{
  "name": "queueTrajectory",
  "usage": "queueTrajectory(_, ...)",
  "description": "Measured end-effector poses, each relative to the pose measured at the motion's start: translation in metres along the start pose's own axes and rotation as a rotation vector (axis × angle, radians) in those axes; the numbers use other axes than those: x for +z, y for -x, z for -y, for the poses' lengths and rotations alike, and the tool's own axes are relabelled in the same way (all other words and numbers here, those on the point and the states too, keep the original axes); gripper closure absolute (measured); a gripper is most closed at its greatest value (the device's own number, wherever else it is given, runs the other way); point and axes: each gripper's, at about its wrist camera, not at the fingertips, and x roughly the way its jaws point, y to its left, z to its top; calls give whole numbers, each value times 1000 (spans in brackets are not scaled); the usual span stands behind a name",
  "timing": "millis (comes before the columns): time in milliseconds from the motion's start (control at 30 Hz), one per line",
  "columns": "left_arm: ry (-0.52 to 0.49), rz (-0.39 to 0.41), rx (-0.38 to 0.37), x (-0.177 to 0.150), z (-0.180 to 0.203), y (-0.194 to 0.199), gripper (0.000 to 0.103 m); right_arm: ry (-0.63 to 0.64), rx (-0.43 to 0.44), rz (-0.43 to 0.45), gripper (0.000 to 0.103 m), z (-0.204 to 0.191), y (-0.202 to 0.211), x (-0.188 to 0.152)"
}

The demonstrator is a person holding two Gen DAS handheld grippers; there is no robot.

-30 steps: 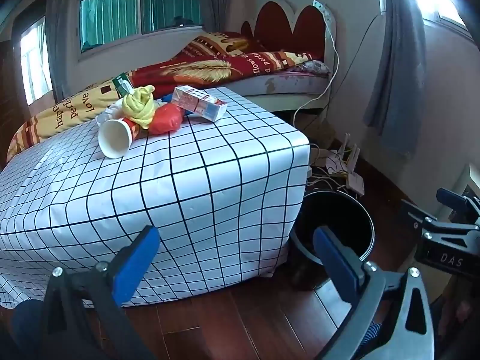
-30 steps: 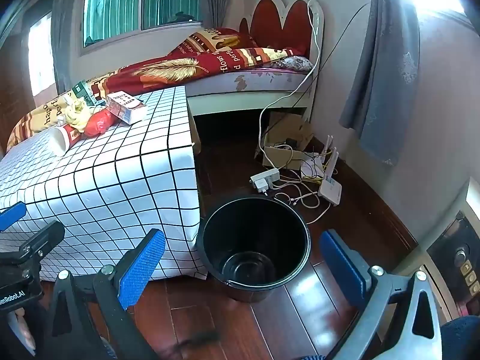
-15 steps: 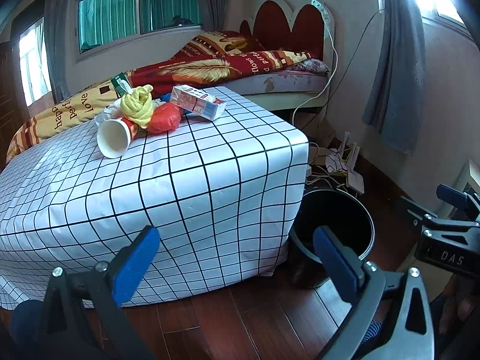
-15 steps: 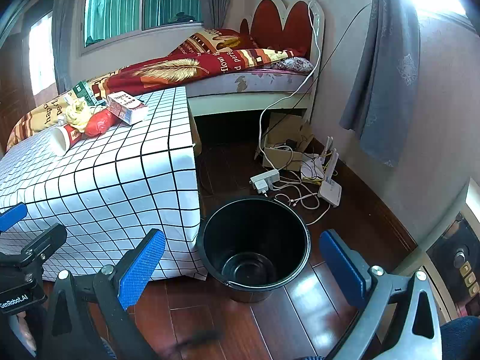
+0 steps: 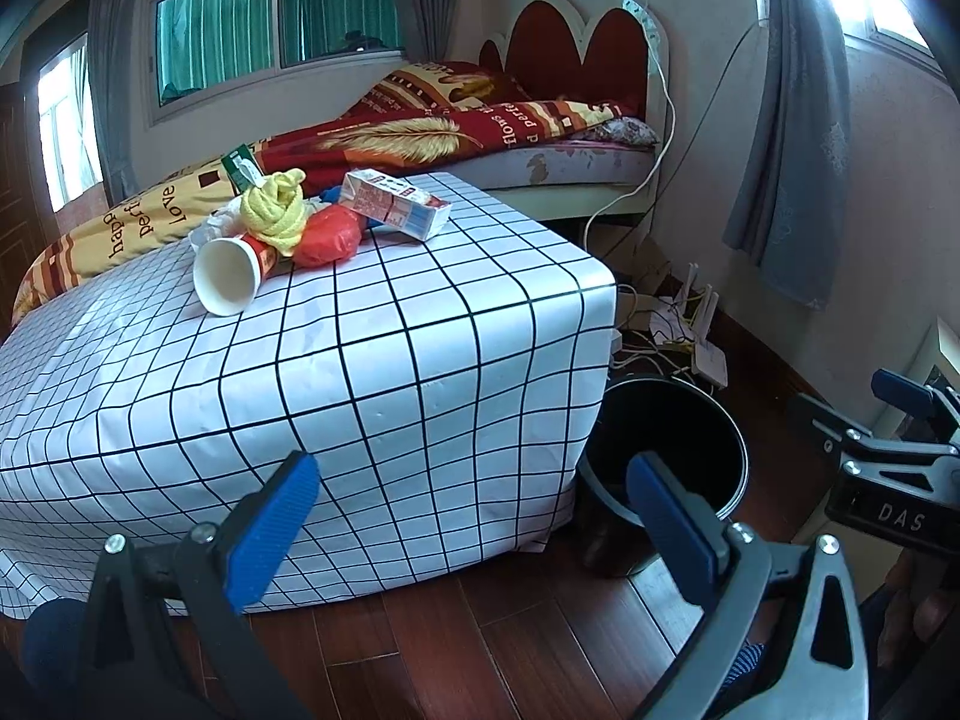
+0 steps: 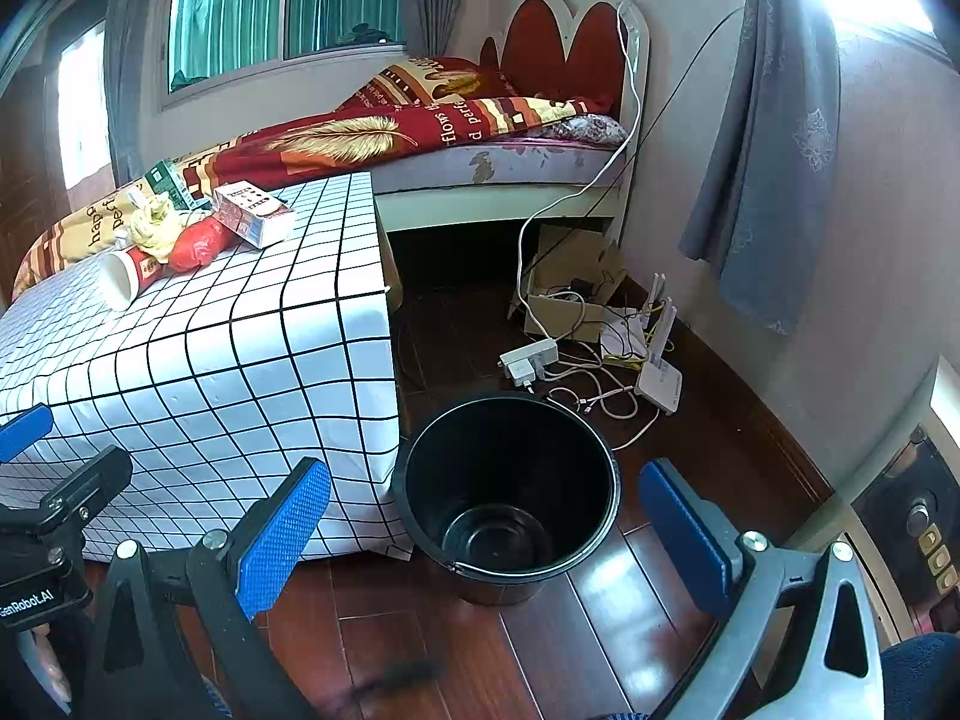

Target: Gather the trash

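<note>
Trash pile (image 5: 288, 228) (paper cup (image 5: 227, 276), yellow rag (image 5: 277, 213), red wrapper (image 5: 327, 235), carton (image 5: 396, 211)) lying on checkered table (image 5: 360, 372), far side. Black bucket (image 6: 510, 492) standing on floor beside table corner. Left gripper (image 5: 474, 522), right gripper (image 6: 486, 522) hovering wide open, holding nothing, well apart from trash.

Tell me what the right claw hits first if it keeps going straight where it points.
Most likely the black bucket: the right claw, open and empty, frames its mouth. Depth is unclear, so it may enter the opening rather than strike the rim.

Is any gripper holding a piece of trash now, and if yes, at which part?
Nothing is held. The left gripper and right gripper are both open and empty; the trash lies on the table.
</note>
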Motion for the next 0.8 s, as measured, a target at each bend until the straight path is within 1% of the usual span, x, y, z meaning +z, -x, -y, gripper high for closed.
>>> queueTrajectory(800, -8, 3, -10, 1, 2, 2, 0, 4, -4, -2, 0, -2, -2, 0)
